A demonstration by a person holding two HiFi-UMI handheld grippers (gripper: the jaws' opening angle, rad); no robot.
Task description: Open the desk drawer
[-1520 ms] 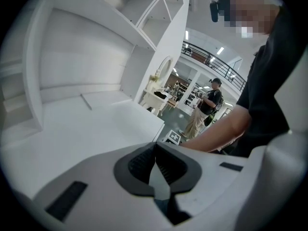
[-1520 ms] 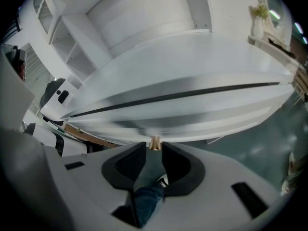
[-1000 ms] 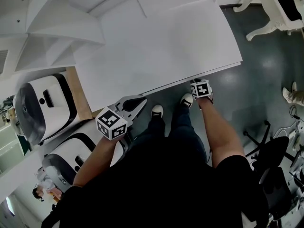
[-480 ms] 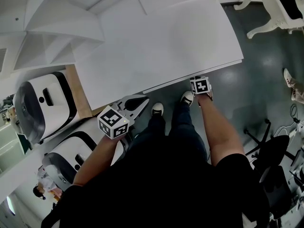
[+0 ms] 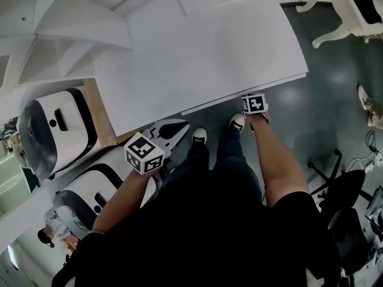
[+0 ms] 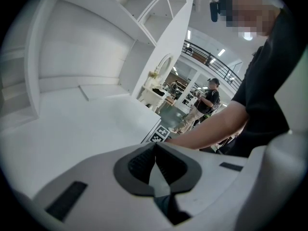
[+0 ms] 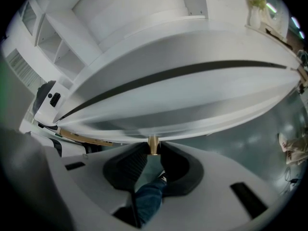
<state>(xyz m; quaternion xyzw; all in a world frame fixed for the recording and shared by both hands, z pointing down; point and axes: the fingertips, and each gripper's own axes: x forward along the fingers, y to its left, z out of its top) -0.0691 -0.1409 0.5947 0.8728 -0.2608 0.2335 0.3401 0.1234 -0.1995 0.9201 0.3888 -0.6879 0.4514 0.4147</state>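
The floor (image 5: pixel 335 100) is a dark grey-green and glossy enough to carry pale reflections. At one side stands a white piece of furniture with carved, curved legs (image 5: pixel 335 26), and nearer in a black office chair (image 5: pixel 353 193) sits on its castor base, with cables (image 5: pixel 372 154) trailing on the floor close by. White open shelving (image 5: pixel 66 46) lines the wall opposite. Below it a rounded white appliance with a black panel (image 5: pixel 57 130) stands beside a wooden board (image 5: pixel 99 109), with a second appliance (image 5: pixel 90 196) like it next to it. Farther off, a white dressing table with an oval mirror (image 6: pixel 162 67) stands under a railed upper gallery (image 6: pixel 211 61) and bright ceiling lights (image 6: pixel 222 52).
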